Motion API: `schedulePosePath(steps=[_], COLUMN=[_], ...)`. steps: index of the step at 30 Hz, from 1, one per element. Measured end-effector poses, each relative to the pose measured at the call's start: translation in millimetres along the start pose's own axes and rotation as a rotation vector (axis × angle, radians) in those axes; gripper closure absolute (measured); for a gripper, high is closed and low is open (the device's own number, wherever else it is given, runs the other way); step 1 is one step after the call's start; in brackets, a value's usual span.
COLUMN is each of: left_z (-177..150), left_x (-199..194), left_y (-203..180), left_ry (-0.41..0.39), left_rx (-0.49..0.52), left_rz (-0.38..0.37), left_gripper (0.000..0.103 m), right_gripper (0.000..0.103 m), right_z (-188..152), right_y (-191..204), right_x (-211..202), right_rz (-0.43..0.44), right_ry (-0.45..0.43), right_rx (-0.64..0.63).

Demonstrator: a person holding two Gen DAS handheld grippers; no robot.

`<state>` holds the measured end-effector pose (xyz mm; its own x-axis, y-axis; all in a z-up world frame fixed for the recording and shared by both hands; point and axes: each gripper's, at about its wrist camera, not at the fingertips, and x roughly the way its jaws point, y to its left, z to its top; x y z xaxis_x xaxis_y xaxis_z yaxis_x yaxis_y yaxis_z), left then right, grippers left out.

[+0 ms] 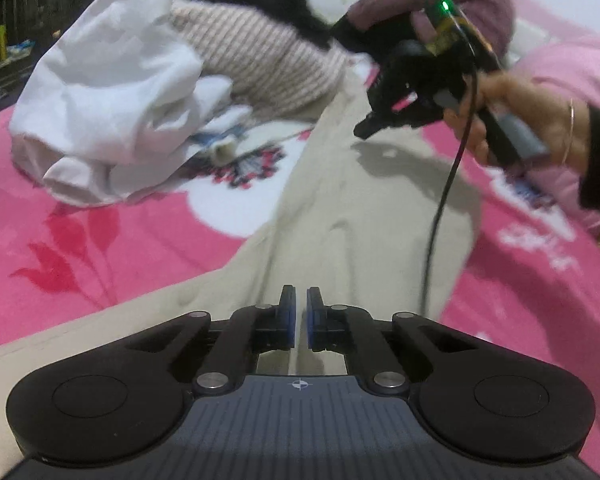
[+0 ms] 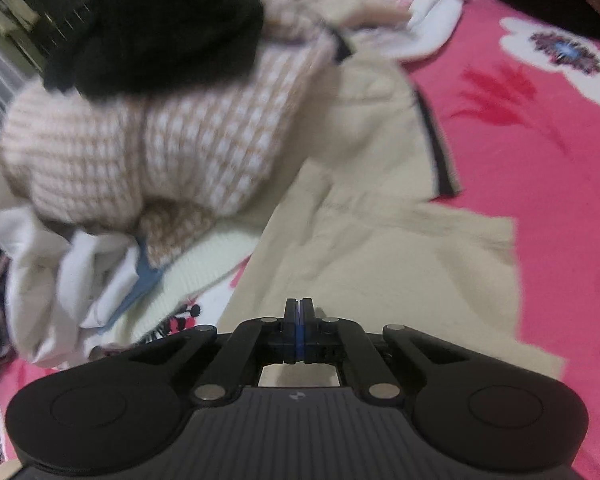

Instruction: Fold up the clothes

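Note:
A beige garment [image 1: 360, 220] lies spread out on the pink floral bedspread [image 1: 100, 240]. My left gripper [image 1: 301, 300] hovers low over its near part, blue pads drawn together with only a thin slit between them; no cloth shows in the slit. A hand [image 1: 500, 128] holds my right gripper [image 1: 366, 128] just above the garment's far part, where it casts a shadow on the cloth. In the right wrist view the right gripper [image 2: 299, 308] is shut with pad against pad and nothing between them, over the beige garment [image 2: 380, 240], which has a dark trim along one edge.
A heap of clothes lies beyond the garment: a crumpled white piece [image 1: 112, 92], a striped knit sweater [image 1: 268, 60] [image 2: 140, 140] and a black item [image 2: 168, 28]. A black cable [image 1: 440, 208] hangs from the right gripper. Dark furniture stands at the back left.

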<state>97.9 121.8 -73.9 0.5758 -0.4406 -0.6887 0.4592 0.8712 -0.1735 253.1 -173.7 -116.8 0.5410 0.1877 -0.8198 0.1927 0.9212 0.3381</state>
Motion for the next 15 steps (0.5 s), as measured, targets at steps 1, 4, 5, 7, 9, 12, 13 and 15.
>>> schedulePosePath(steps=[1, 4, 5, 7, 9, 12, 13, 15], left_z=[-1, -3, -2, 2, 7, 13, 15, 14], left_x=[-2, -6, -4, 4, 11, 25, 31, 42], left_y=[-4, -20, -24, -27, -30, -31, -31, -31], left_ry=[0.000, 0.011, 0.022, 0.029, 0.037, 0.044, 0.053, 0.083], left_rx=[0.010, 0.057, 0.067, 0.066, 0.066, 0.058, 0.055, 0.048], left_rz=[-0.018, -0.050, -0.060, -0.043, -0.025, -0.002, 0.002, -0.010], left_gripper=[0.101, 0.101, 0.100, 0.092, 0.072, 0.054, 0.046, 0.040], right_gripper=[0.102, 0.102, 0.102, 0.097, 0.091, 0.052, 0.047, 0.042], right_z=[-2, -5, -4, -4, -5, -7, -7, -7], right_y=[-7, -26, -31, -39, -30, -6, 1, 16], right_x=[-10, -29, -31, -33, -29, -21, -16, -5], right_rz=[0.009, 0.053, 0.079, 0.124, 0.130, 0.106, 0.097, 0.074], right_ry=[-0.011, 0.006, 0.030, 0.079, 0.128, 0.165, 0.174, 0.199], right_rx=[-0.003, 0.021, 0.039, 0.072, 0.066, 0.012, -0.005, -0.047])
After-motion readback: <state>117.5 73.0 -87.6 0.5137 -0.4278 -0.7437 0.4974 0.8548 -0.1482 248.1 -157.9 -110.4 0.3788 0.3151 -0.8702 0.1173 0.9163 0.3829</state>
